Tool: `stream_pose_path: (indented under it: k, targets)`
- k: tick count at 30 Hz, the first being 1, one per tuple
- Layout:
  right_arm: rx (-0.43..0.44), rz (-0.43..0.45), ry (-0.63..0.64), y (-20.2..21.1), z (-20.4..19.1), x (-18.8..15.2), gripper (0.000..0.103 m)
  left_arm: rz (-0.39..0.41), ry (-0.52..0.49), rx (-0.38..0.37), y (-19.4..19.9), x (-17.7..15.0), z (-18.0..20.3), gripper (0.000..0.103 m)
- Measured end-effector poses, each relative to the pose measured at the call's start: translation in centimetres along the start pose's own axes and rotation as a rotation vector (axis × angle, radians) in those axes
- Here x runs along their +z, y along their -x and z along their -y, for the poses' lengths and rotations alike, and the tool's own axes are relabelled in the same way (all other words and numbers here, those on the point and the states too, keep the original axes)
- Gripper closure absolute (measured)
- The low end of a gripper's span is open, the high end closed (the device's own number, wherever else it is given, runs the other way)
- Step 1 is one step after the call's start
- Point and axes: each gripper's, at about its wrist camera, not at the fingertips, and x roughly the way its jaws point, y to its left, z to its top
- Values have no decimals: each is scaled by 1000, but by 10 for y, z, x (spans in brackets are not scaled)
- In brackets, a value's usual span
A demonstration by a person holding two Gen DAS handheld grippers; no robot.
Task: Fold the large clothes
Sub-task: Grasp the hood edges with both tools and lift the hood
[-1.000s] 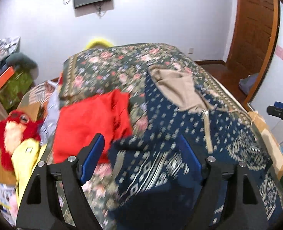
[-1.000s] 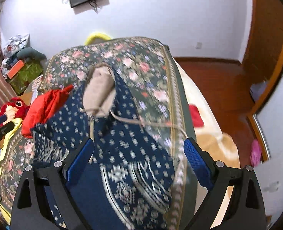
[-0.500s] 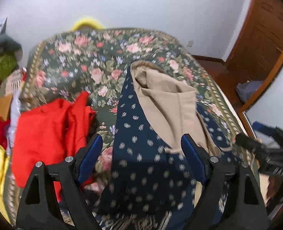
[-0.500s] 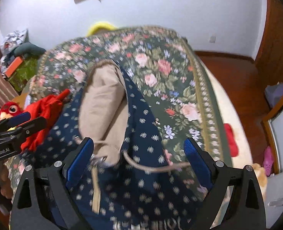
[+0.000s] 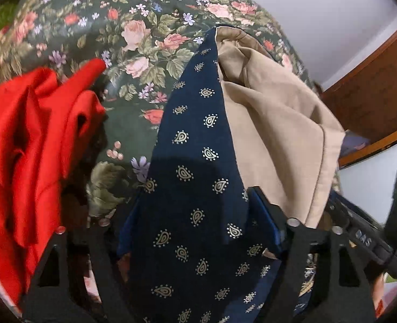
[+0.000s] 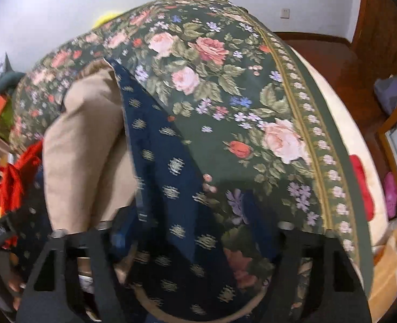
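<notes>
Because the navy patterned garment (image 5: 195, 193) with its tan lining (image 5: 273, 123) is soft, limp and light, it is judged best taken at its near hem corners, one per hand. It lies on the floral bedspread (image 5: 133, 32), running from between the fingers to the far side. The left gripper (image 5: 195, 226) has just been closing and straddles the cloth; a pinch cannot be confirmed. The right gripper (image 6: 198, 245) likewise has been closing around navy cloth. A red garment (image 5: 28, 145) lies left.

Soft, even indoor light fills both fisheye views, which bend strongly and darken to black at the corners. The left wrist view is fairly sharp. The right wrist view is smeared by motion blur, worst on the navy garment (image 6: 171, 177). Shadows pool low.
</notes>
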Motion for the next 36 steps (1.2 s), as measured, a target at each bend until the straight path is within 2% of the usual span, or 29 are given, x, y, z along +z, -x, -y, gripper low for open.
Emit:
stream_pose_path:
  k: [1, 4, 8, 11, 15, 23, 30, 36]
  targets:
    - [4, 4, 4, 1, -2, 1, 66, 8, 0, -2, 1, -1, -1, 40]
    - [-28, 10, 49, 5, -13, -1, 92, 11, -47, -3, 6, -3, 4, 62]
    - [-76, 37, 131, 17, -27, -11, 94, 9, -156, 81, 14, -2, 25, 92]
    - [-39, 61, 139, 38, -27, -13, 95, 32, -203, 105, 29, -5, 33, 93]
    - [-25, 118, 187, 76, -31, -20, 95, 78, -218, 70, 69, -15, 36, 93]
    - [25, 203, 259, 151, -35, -68, 95, 159, -332, 38, 151, -64, 52, 93]
    - [83, 187, 276, 183, -33, -128, 95, 159, -382, 19, 193, -128, 52, 93]
    - [102, 143, 281, 190, -31, -174, 94, 139, -407, 36, 202, -186, 38, 93]
